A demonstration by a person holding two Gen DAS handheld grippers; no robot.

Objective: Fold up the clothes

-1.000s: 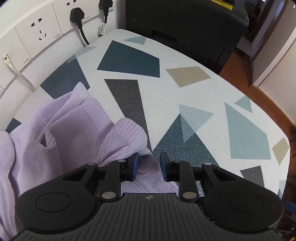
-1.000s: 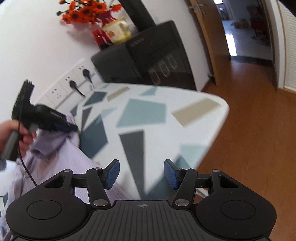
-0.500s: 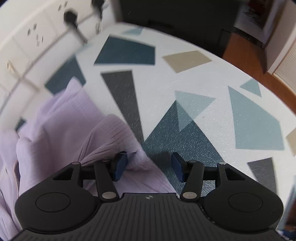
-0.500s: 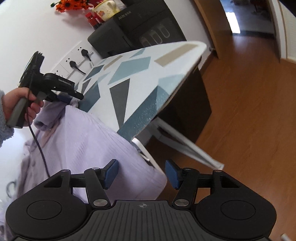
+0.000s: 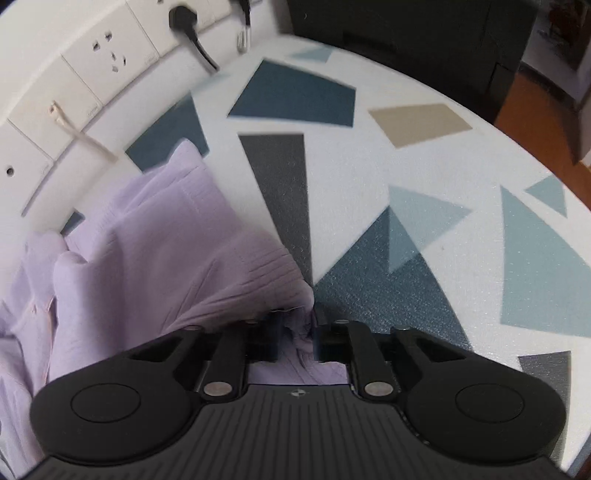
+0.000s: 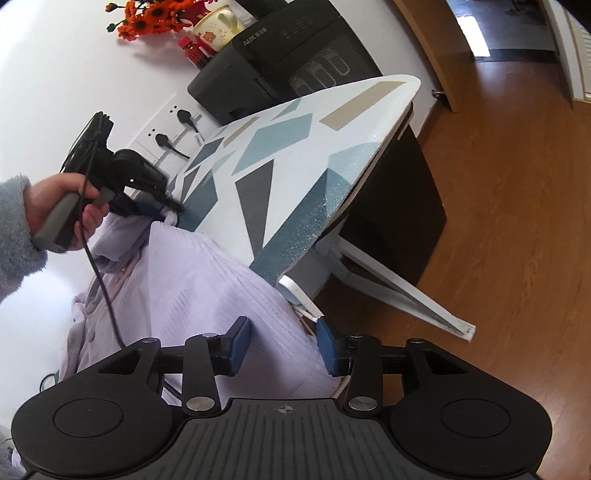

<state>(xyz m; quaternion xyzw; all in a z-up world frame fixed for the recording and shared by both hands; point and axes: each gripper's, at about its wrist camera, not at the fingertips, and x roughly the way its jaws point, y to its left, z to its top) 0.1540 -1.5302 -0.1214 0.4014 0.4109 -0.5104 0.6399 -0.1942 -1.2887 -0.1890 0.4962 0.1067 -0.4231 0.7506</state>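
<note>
A lilac ribbed garment (image 5: 147, 251) lies crumpled on the left part of the patterned table (image 5: 369, 177). My left gripper (image 5: 297, 339) is shut on a bunched edge of it near the dark triangle. In the right wrist view the garment (image 6: 207, 291) hangs off the table's (image 6: 295, 147) near edge, and a hand (image 6: 55, 199) holds the left gripper (image 6: 173, 208) low on the cloth. My right gripper (image 6: 282, 347) is open just above the hanging part of the cloth, with nothing clamped between its blue pads.
Wall sockets (image 5: 110, 55) with black plugs run along the table's far side. A black appliance (image 6: 288, 48) stands at the table's end, with a mug (image 6: 218, 22) and orange flowers on top. White table legs (image 6: 388, 284) stand on the wooden floor (image 6: 498, 184).
The left jaws opened wider, then narrowed onto the garment's edge. The right gripper dropped from over the tabletop to beside the table's edge, above the hanging cloth.
</note>
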